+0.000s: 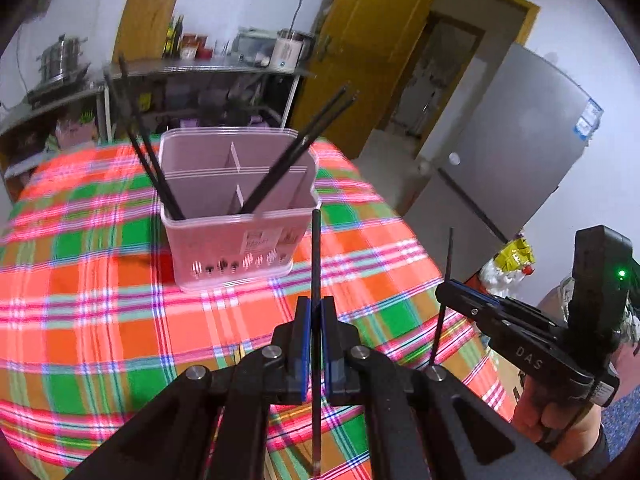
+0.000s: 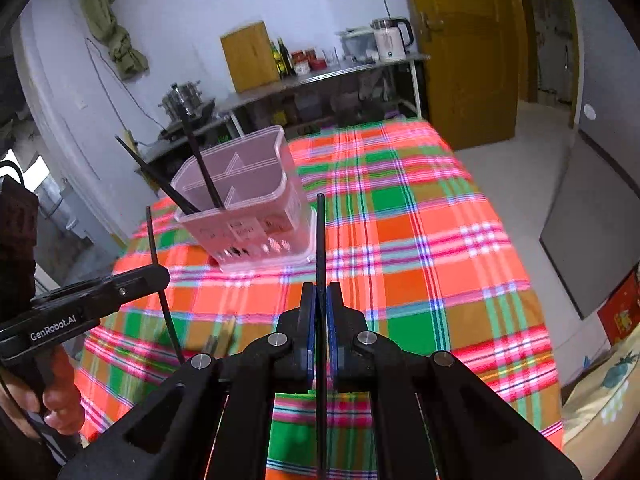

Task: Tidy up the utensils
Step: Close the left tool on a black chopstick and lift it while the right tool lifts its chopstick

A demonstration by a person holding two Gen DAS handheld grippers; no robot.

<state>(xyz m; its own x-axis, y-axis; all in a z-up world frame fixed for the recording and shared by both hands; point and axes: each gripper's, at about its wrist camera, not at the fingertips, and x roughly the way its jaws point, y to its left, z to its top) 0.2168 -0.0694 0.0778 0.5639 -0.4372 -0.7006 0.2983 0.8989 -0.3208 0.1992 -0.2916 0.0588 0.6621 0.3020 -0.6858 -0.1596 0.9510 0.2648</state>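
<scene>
A pink plastic utensil holder (image 1: 236,216) with divided compartments stands on the plaid tablecloth (image 1: 100,320); it also shows in the right wrist view (image 2: 256,216). Several black chopsticks (image 1: 160,168) lean in its front compartments. My left gripper (image 1: 316,304) is shut on a black chopstick (image 1: 316,256), held upright in front of the holder. My right gripper (image 2: 320,292) is shut on another black chopstick (image 2: 320,240), upright, to the right of the holder. Each gripper shows in the other's view, the right (image 1: 448,292) and the left (image 2: 160,276).
The table's plaid cloth (image 2: 420,260) drops off at the right to a tiled floor. A metal shelf (image 1: 180,68) with pots, bottles and a kettle (image 2: 390,40) stands behind. A grey fridge (image 1: 520,140) and a yellow door (image 2: 468,40) are at the right.
</scene>
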